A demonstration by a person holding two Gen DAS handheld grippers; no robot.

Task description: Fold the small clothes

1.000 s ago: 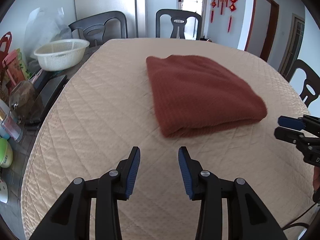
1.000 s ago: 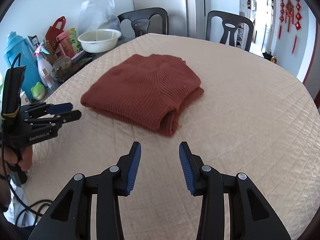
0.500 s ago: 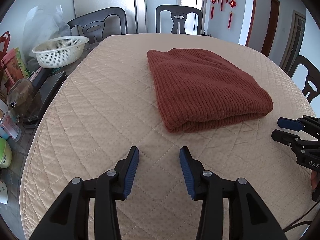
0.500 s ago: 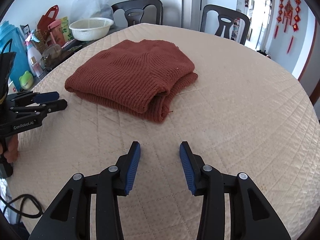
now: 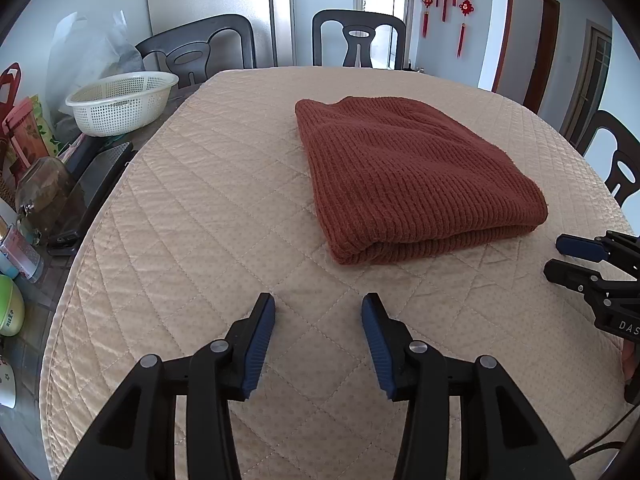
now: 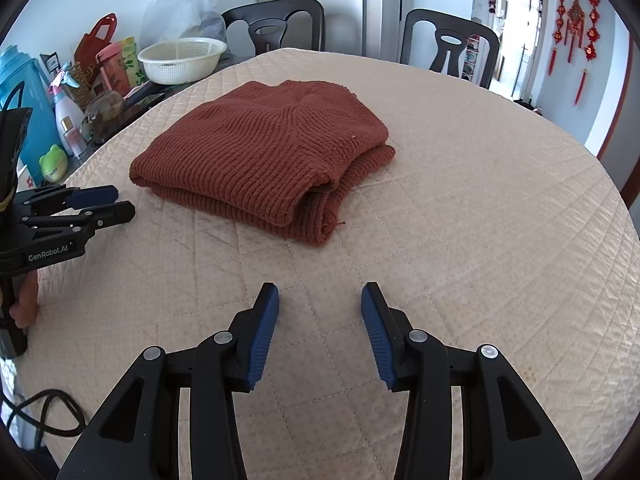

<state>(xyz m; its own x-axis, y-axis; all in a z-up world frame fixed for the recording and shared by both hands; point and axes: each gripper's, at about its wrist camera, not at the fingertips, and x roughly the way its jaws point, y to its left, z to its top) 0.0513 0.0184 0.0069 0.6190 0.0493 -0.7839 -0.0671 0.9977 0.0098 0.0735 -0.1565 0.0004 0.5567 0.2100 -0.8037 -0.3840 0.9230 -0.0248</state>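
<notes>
A rust-brown knitted sweater [image 5: 404,176] lies folded into a thick rectangle on the beige quilted table cover [image 5: 224,216]; it also shows in the right wrist view [image 6: 264,160]. My left gripper [image 5: 319,312] is open and empty, just above the cover in front of the sweater's near edge. It also shows in the right wrist view [image 6: 108,202] at the left. My right gripper [image 6: 320,300] is open and empty, in front of the sweater's layered corner. It shows at the right edge of the left wrist view [image 5: 560,256].
A white plastic colander [image 5: 120,100] sits at the table's far left. Bottles, jars, bags and a blue jug [image 6: 24,112] crowd the left side. Dark chairs [image 5: 360,40] stand behind and to the right of the table. A cable [image 6: 44,416] lies near the front left edge.
Both grippers have drawn back slightly from the folded sweater and stay open. The sweater has not moved.
</notes>
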